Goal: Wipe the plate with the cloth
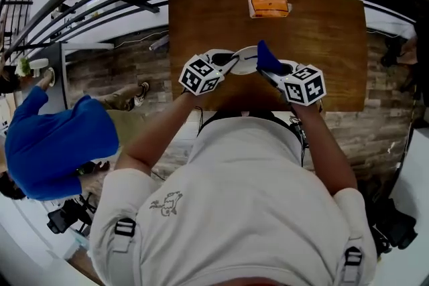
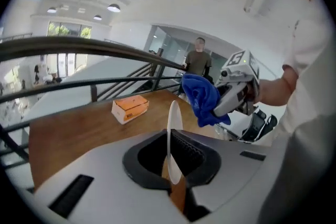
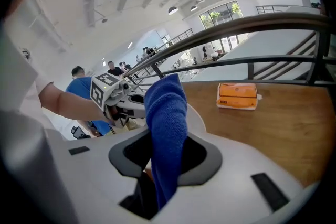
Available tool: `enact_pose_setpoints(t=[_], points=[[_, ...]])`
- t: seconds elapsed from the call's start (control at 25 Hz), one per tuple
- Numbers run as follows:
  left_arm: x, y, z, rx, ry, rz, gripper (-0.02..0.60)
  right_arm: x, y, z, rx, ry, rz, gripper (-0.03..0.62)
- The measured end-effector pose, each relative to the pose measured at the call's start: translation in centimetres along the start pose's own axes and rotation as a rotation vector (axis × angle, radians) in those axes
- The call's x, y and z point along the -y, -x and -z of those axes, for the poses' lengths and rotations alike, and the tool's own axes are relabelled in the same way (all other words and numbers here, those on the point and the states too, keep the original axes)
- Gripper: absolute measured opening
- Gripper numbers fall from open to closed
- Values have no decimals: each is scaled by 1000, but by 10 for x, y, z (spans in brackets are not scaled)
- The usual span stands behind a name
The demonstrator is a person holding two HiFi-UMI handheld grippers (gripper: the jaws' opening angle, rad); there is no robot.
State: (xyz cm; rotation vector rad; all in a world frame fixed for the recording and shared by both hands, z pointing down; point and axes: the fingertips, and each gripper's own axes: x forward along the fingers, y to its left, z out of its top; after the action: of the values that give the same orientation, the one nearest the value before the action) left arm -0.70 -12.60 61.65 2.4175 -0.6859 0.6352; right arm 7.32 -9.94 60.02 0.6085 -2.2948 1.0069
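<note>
My left gripper [image 1: 229, 63] is clamped shut on the plate [image 2: 174, 128], which stands edge-on at centre frame over the table [image 1: 328, 43]. My right gripper [image 1: 273, 72] pinches the cloth [image 3: 167, 128] just right of the plate. A box [image 1: 269, 5] sits upper centre.
</note>
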Motion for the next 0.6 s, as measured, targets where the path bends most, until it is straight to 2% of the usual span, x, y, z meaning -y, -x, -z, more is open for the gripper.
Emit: enact_pose_setpoints(t=[0.2,0.44,0.6], points=[[-10,-13,23,37,237,19,18,20,-21,27,-39,-45,11,123],[-8,-36,64,35,415,46,17,34,-43,56,-52,-102,32,123],[-26,-60,86,38,546,35,18,47,-66,60,-43,-119,45,123]])
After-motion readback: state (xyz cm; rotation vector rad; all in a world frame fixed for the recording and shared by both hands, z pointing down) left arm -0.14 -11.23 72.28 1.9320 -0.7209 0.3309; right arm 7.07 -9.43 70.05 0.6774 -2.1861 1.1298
